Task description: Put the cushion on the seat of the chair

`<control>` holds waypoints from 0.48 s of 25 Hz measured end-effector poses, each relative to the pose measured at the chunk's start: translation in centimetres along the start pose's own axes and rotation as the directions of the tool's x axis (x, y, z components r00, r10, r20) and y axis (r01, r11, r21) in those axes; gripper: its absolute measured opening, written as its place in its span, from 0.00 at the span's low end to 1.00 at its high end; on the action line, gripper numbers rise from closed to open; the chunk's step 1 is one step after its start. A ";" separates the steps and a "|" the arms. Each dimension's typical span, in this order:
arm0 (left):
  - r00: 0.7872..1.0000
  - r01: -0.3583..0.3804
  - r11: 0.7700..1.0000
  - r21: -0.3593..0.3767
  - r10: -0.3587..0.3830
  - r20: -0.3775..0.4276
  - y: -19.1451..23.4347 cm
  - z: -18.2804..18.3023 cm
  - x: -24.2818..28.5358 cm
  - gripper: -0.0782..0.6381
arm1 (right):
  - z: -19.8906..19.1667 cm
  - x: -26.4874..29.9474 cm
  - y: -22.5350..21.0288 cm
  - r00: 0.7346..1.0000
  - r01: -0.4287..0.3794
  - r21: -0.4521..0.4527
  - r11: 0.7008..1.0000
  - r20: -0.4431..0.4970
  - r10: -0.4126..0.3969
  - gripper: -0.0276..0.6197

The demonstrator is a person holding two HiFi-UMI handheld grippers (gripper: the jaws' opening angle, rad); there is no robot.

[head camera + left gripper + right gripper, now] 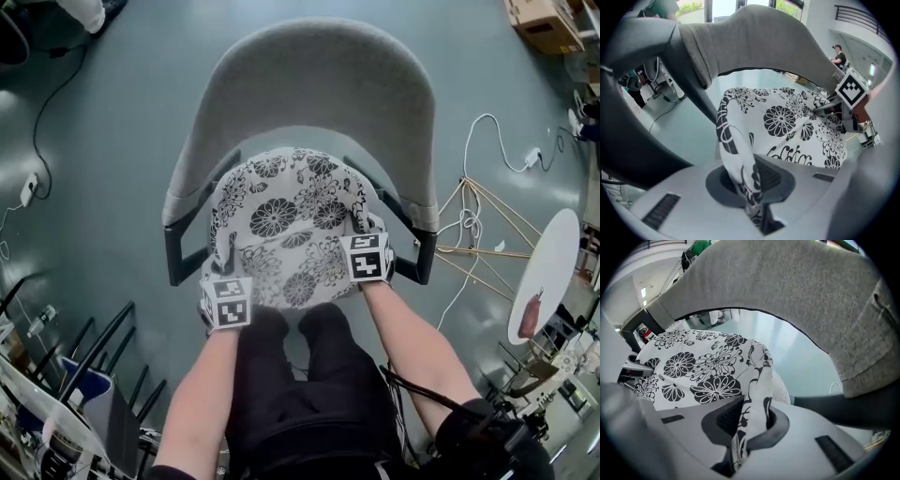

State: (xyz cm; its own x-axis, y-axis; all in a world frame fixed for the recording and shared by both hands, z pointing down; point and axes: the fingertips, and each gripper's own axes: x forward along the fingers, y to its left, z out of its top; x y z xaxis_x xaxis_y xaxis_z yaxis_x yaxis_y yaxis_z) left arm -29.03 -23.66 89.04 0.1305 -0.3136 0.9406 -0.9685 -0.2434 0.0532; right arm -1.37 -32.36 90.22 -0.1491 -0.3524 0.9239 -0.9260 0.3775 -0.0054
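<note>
**Figure. Cushion held over the chair seat, seen from above and along each gripper.**

The flower-printed cushion [281, 234] lies spread over the seat [783, 386] of the grey chair [319, 84], between the two dark arm frames [176, 255]. Its far edge is near the backrest, and its near edge reaches towards the person's knees. Whether its full weight already rests on the seat cannot be told.

The left gripper [221, 267] has its jaws nearly closed on a pinched fold of cover fabric at the cushion's near left corner [740, 159]. The right gripper [362, 223] grips a similar fold on the right edge [757, 390], with its jaws closed to the same degree. Both folds stand up from the cushion body.

Likely hazards from this position:

- **Uneven release.** If one pair of jaws opens before the other, the held side would probably drag the cushion round and leave it askew.
- **Snagged fabric.** The thin cover sits deep between the jaws. If a gripper is lifted away before it is fully open, it may pull that corner up or tug the cushion towards the near edge.
- **Overhang.** If the near edge lies beyond the seat front, the cushion could slide off towards the floor once it is let go.
- **Arm frames.** Each gripper works just beside a frame, so a sideways withdrawal risks knocking it.
</note>
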 end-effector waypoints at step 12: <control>0.990 -0.142 0.990 0.018 0.142 0.011 1.4 -0.3 0.2 0.29 | 0.0 -0.4 -2.0 0.997 0.081 0.018 0.997 0.017 -0.082 0.36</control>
State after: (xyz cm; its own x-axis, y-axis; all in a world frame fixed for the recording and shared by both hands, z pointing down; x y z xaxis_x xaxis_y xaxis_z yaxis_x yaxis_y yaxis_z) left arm -30.37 -23.82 89.43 -0.0061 -0.3547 0.9350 -0.9732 -0.2128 -0.0871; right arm 0.55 -32.98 89.85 -0.0788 -0.3964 0.9147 -0.9411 0.3321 0.0628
